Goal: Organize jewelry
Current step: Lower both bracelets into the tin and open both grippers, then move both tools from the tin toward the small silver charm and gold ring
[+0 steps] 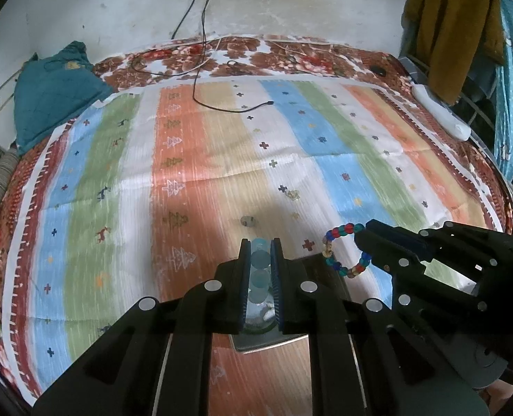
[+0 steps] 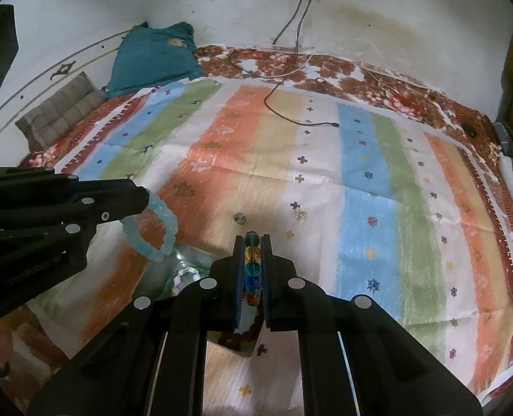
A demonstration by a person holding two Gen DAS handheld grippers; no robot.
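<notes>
Left gripper (image 1: 260, 253): fingers (image 1: 244, 277) closed on the pale blue bead bracelet (image 1: 259, 260), several beads pinched in a row between the pads. In the right wrist view the rest of that loop (image 2: 152, 228) hangs free from the fingertips, clear of the bed.

Right gripper (image 2: 253, 253): fingers (image 2: 239, 277) closed on the multicoloured bead bracelet (image 2: 253, 263), again a run of beads in line between the pads. Its free loop (image 1: 343, 249) dangles from the tips in the left wrist view.

Handling, judged: both bracelets are light, with hard, smooth, round beads on what looks like a stretch cord. The beads are stiff, the loop is limp, so it will swing with any quick move. Round beads can roll out of a flat pinch. Gripping several in a row, as now, looks safer than holding one. Glassy beads may chip if dropped on a hard edge.

Pose: both grippers point steeply down and forward, side by side and near each other, over the striped cloth (image 1: 221, 159) on the bed.

Below the fingers sits a clear container (image 2: 187, 270) with jewellery in it, partly hidden; its compartments cannot be told. Two small pieces (image 1: 247, 221) (image 1: 292, 194) lie on the cloth beyond.
</notes>
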